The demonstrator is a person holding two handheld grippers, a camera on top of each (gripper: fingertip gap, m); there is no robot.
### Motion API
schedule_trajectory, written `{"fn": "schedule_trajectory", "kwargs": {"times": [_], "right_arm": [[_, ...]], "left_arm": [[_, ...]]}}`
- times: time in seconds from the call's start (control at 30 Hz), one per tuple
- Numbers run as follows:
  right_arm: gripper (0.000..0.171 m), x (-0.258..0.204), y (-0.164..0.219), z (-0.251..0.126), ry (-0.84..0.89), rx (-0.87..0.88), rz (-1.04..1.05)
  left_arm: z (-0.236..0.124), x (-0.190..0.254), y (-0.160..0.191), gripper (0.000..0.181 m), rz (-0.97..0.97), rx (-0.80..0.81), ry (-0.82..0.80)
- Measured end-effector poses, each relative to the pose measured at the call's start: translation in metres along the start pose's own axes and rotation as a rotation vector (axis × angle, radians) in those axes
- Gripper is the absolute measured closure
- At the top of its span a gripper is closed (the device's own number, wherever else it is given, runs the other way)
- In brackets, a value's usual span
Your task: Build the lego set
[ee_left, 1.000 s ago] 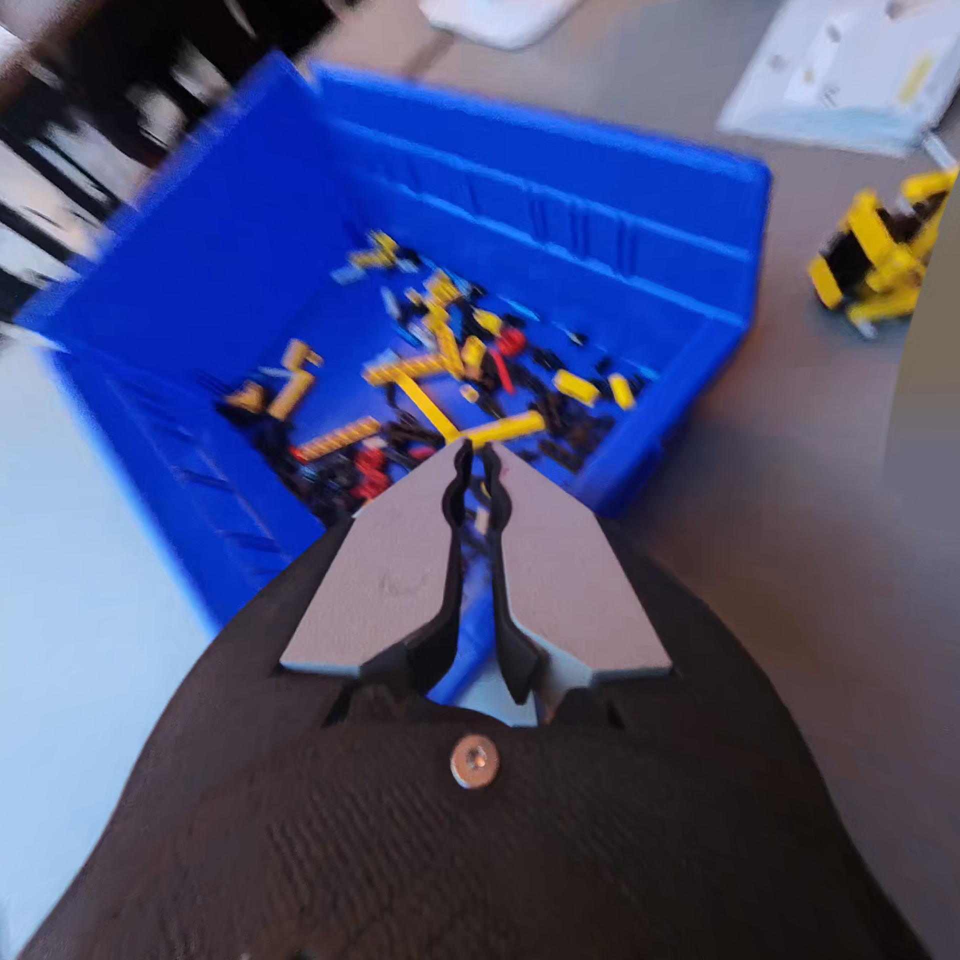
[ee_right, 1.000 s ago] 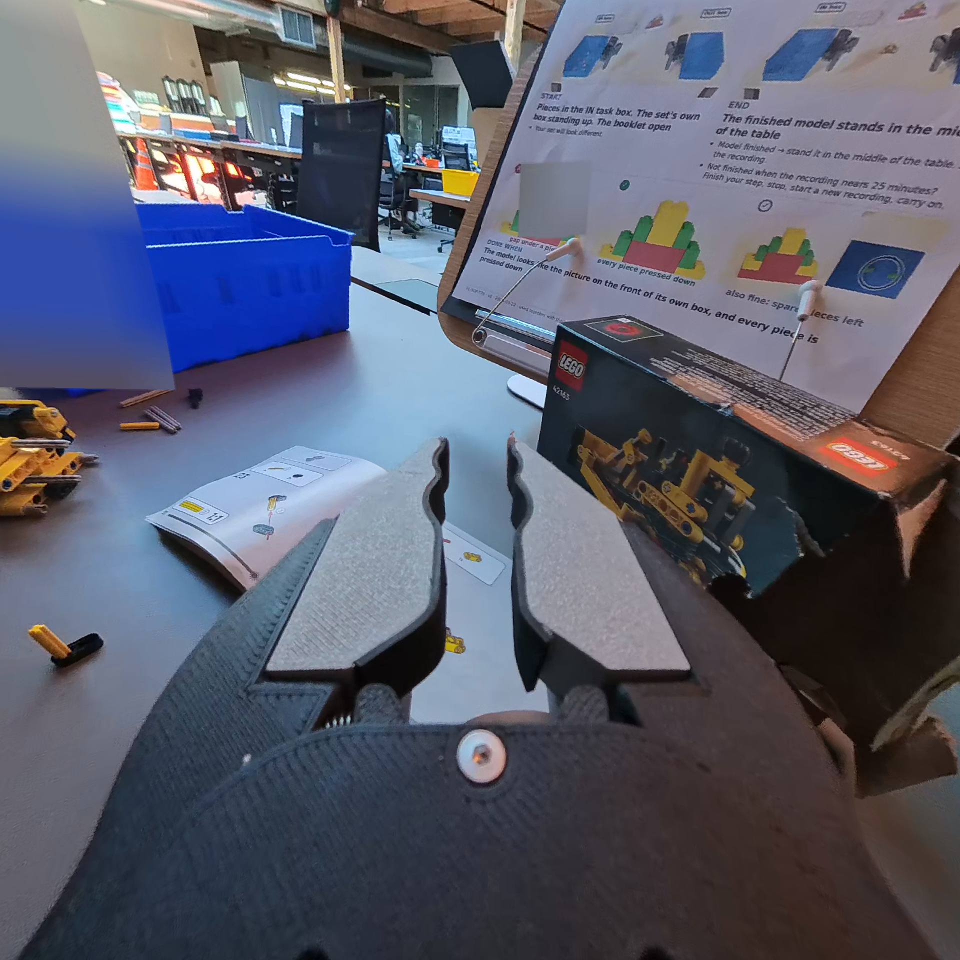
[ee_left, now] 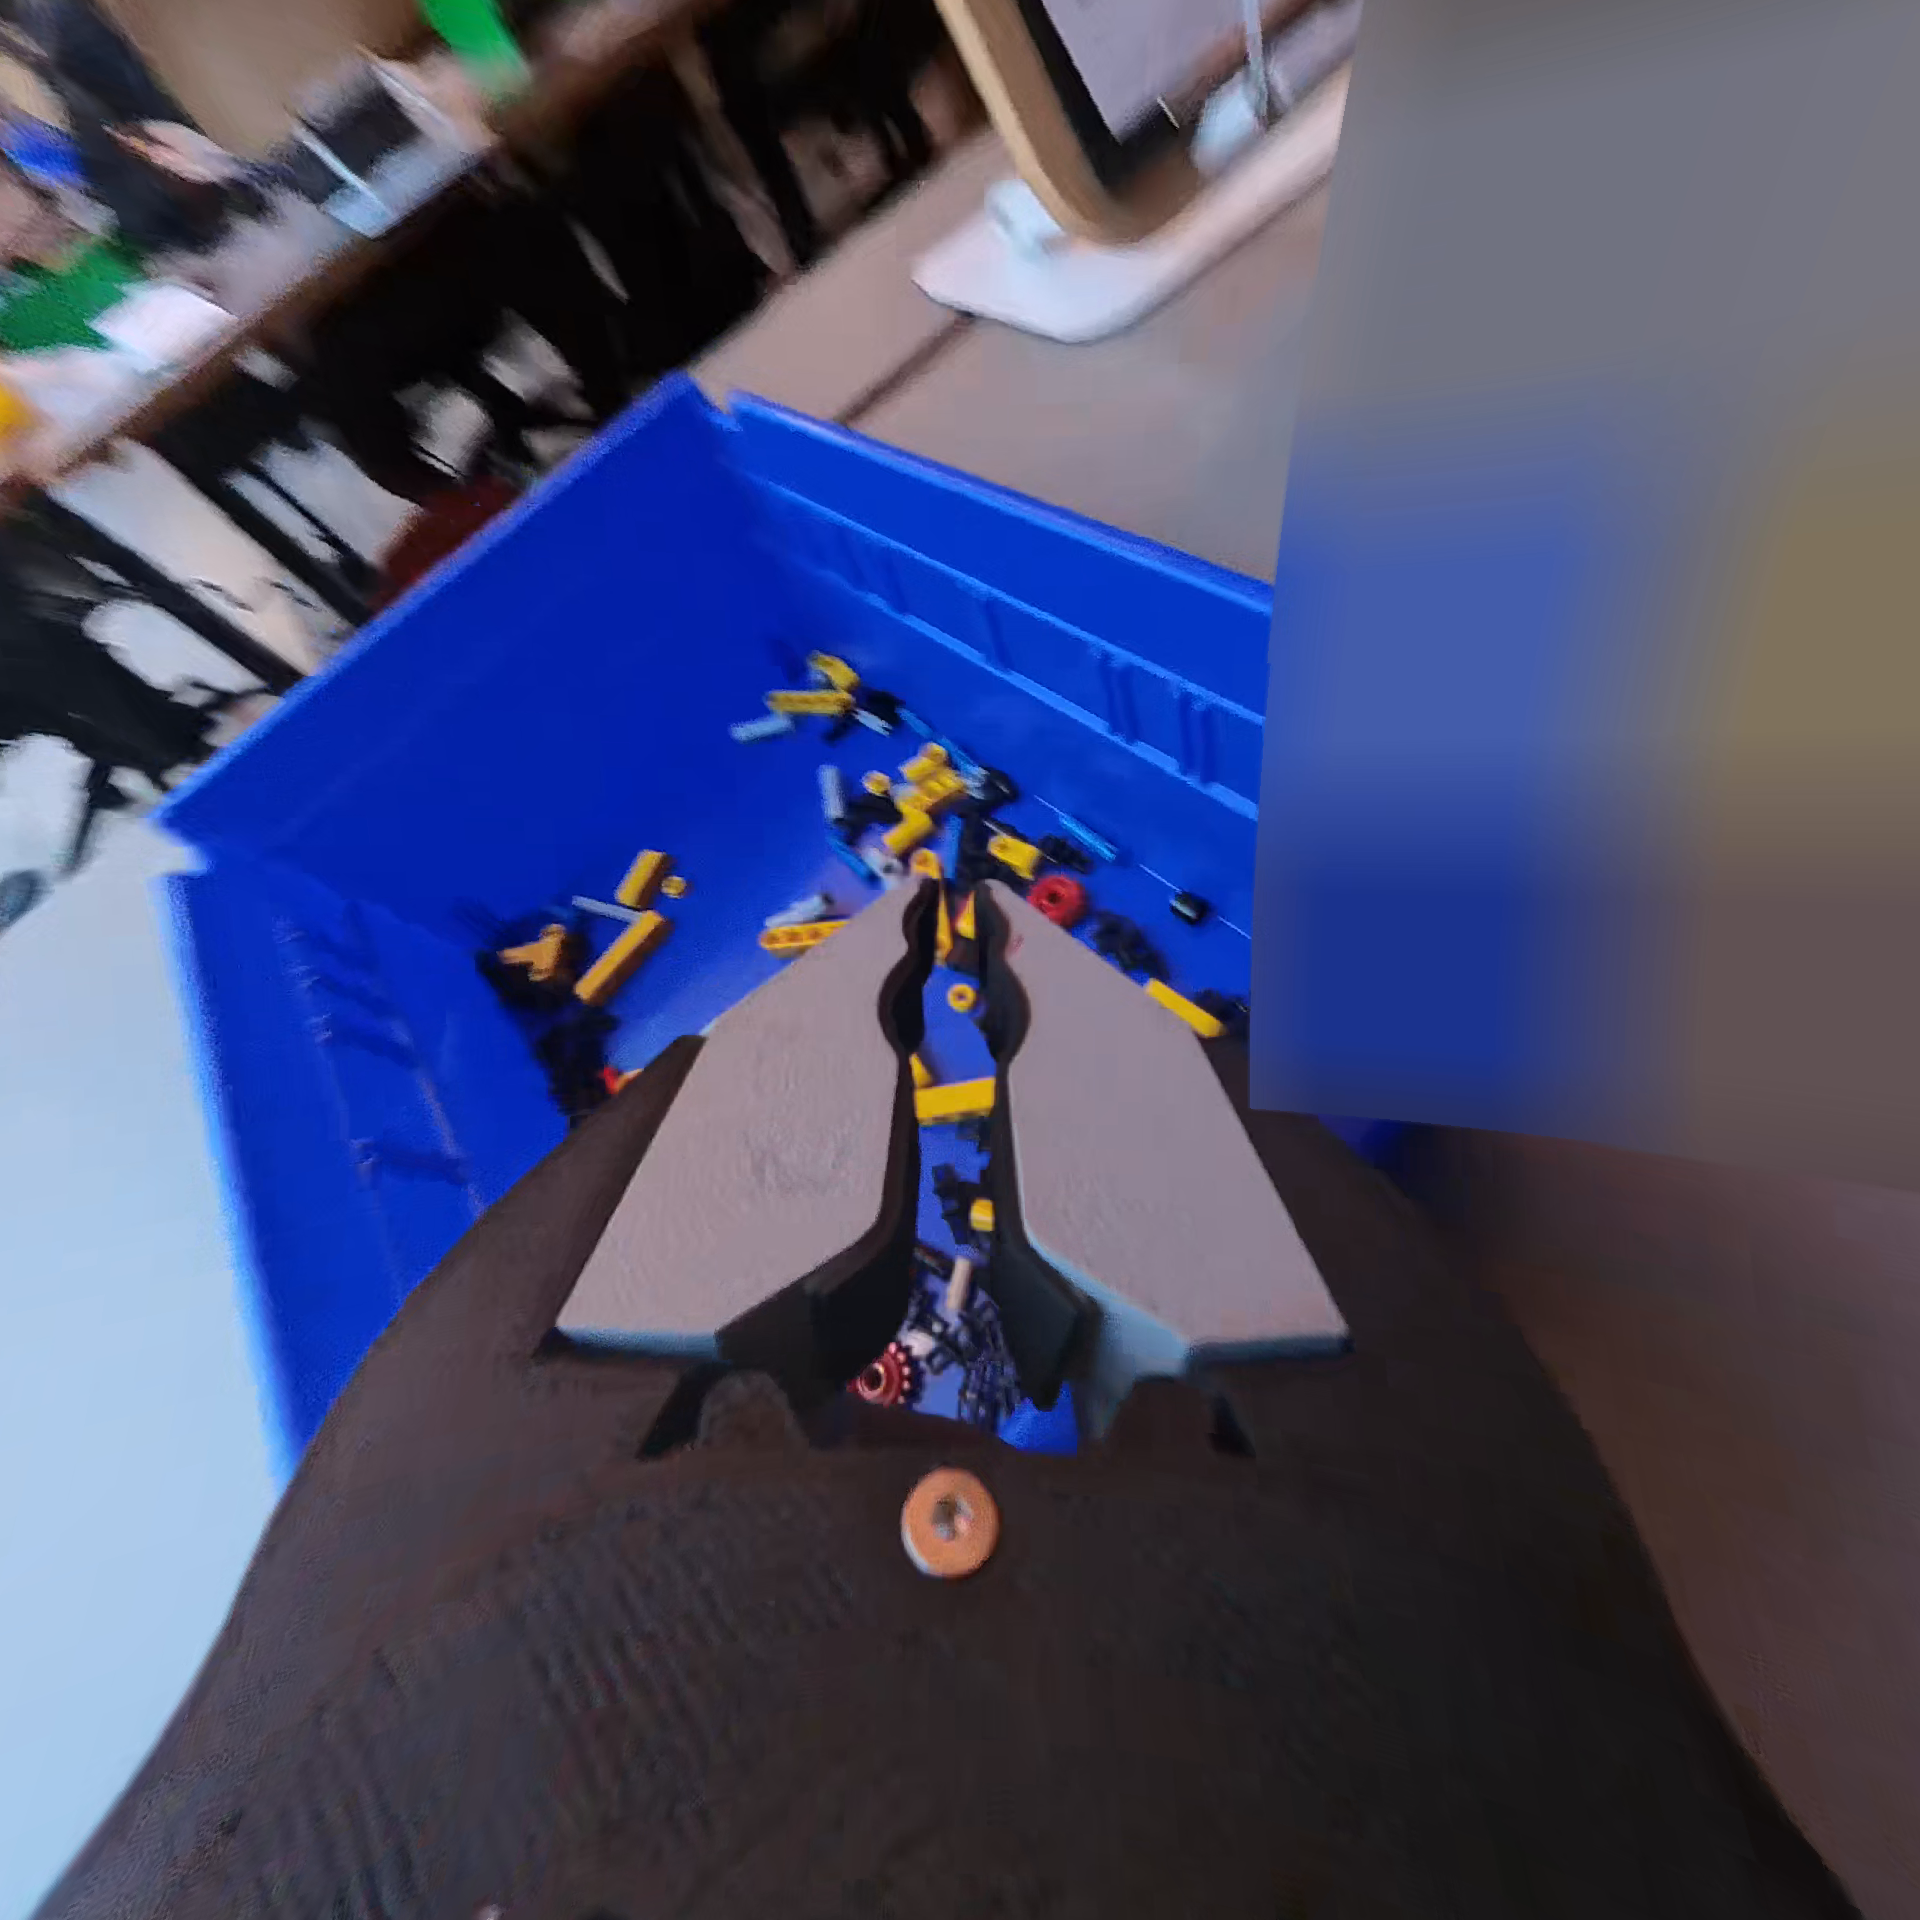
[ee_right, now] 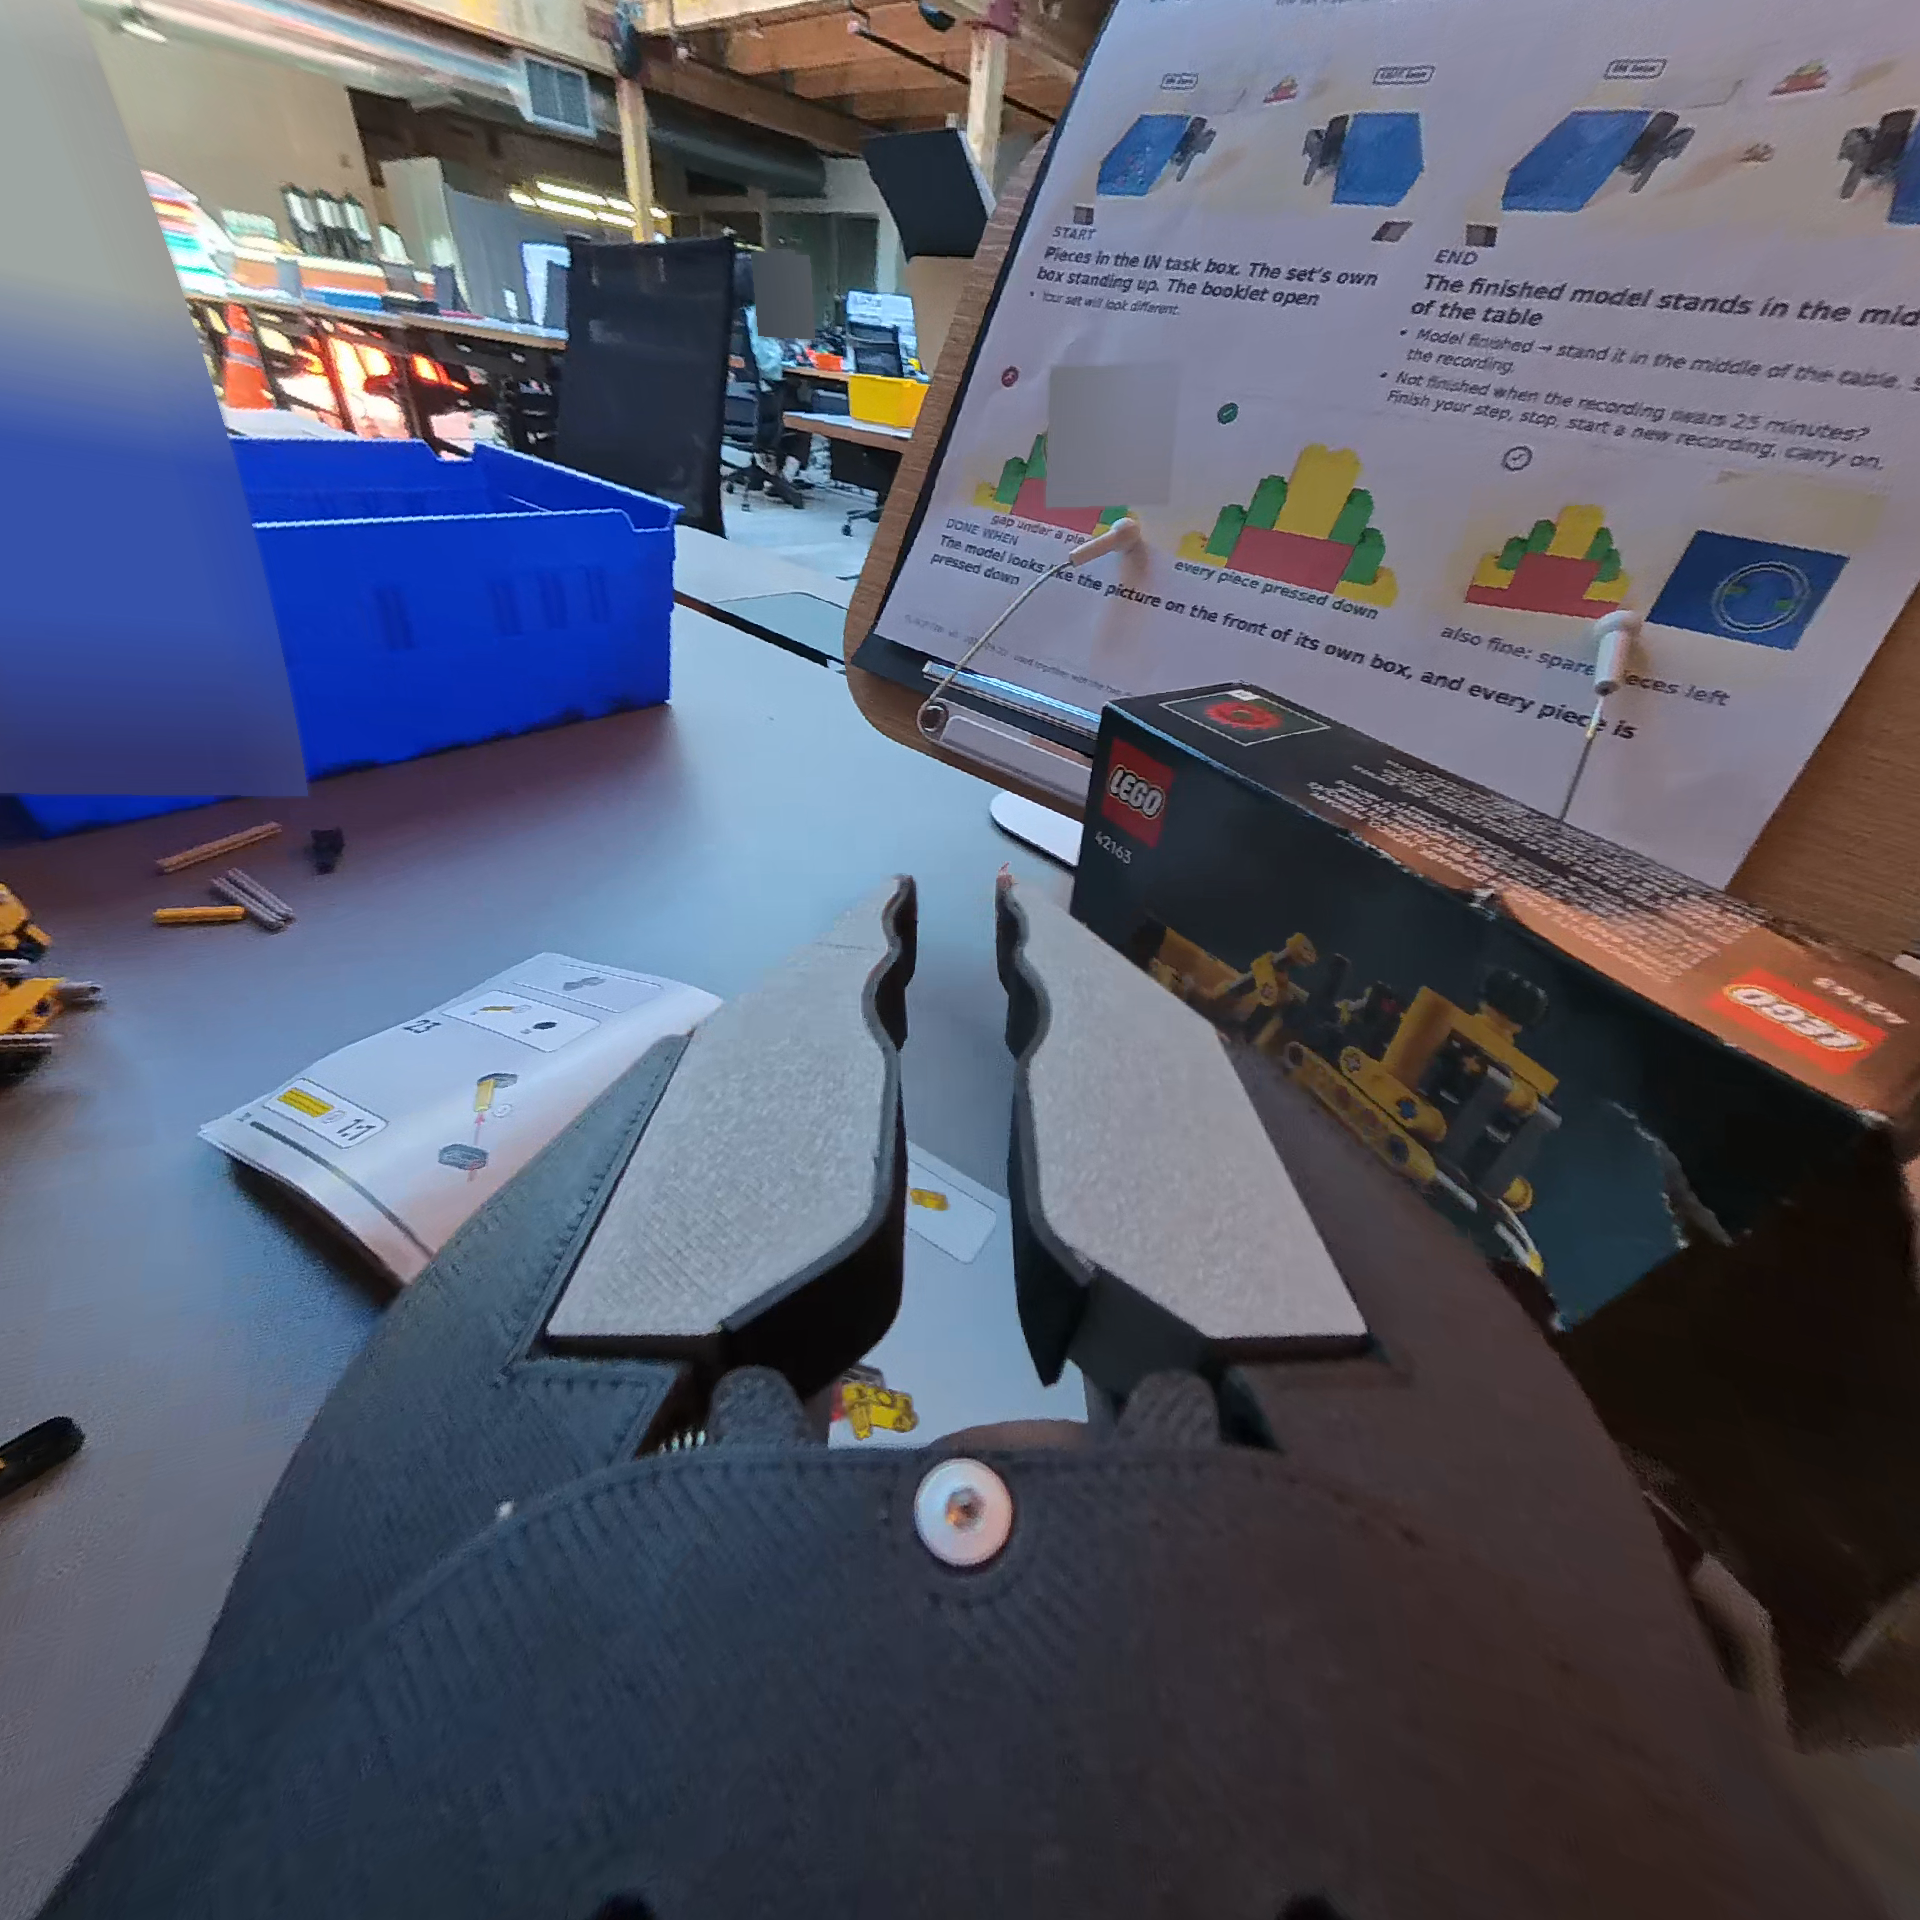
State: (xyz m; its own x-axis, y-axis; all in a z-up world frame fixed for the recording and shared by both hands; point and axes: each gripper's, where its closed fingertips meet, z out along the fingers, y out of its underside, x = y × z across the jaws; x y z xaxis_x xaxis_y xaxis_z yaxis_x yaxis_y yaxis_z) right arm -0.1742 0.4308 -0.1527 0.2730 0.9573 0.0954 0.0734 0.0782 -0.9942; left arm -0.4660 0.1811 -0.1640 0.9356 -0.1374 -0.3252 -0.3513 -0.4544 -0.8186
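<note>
— Left tongs (ee_left: 951,899)?
— Hovering over the blue bin (ee_left: 447,790), tips nearly together, a slim gap between, nothing gripped. Loose lego pieces (ee_left: 914,800), yellow, black and red, scattered on the bin floor below; view blurred.
— Right tongs (ee_right: 956,899)?
— Parted by a narrow gap, empty, low above the desk (ee_right: 727,790). Open instruction booklet (ee_right: 447,1081) lying just beneath and left. Set box (ee_right: 1455,997) standing just right, in front of an instruction sheet (ee_right: 1455,343) on a stand.
— Farther out?
— Partly built yellow model (ee_right: 26,987) at the left edge; a few loose rods (ee_right: 223,883) near the bin.
</note>
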Motion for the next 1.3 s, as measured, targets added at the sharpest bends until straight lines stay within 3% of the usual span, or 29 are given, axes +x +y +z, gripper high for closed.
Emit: {"fn": "schedule_trajectory", "kwargs": {"times": [0.03, 0.13, 0.23, 0.37, 0.63, 1.0, 1.3], "right_arm": [[0.159, -0.003, -0.001, 0.000, -0.021, 0.003, 0.012], [0.160, -0.014, -0.002, -0.002, -0.077, 0.012, 0.030], [0.161, -0.024, -0.002, -0.006, -0.114, 0.005, 0.030], [0.161, -0.035, -0.005, -0.013, -0.152, 0.012, 0.028], [0.161, -0.044, -0.006, -0.017, -0.187, 0.014, 0.028], [0.162, -0.043, -0.006, -0.018, -0.189, 0.010, 0.038], [0.162, -0.049, -0.006, -0.018, -0.206, 0.005, 0.018]], "left_arm": [[0.004, 0.003, 0.000, 0.173, 0.034, -0.060, 0.047], [0.016, 0.004, 0.001, 0.174, 0.097, -0.221, 0.151], [0.021, 0.021, 0.021, 0.178, 0.145, -0.414, 0.363], [0.039, 0.010, 0.040, 0.178, 0.241, -0.510, 0.359], [0.045, 0.019, 0.066, 0.173, 0.328, -0.591, 0.459], [0.050, 0.020, 0.065, 0.177, 0.393, -0.580, 0.485], [0.053, 0.019, 0.064, 0.176, 0.284, -0.581, 0.485]]}}
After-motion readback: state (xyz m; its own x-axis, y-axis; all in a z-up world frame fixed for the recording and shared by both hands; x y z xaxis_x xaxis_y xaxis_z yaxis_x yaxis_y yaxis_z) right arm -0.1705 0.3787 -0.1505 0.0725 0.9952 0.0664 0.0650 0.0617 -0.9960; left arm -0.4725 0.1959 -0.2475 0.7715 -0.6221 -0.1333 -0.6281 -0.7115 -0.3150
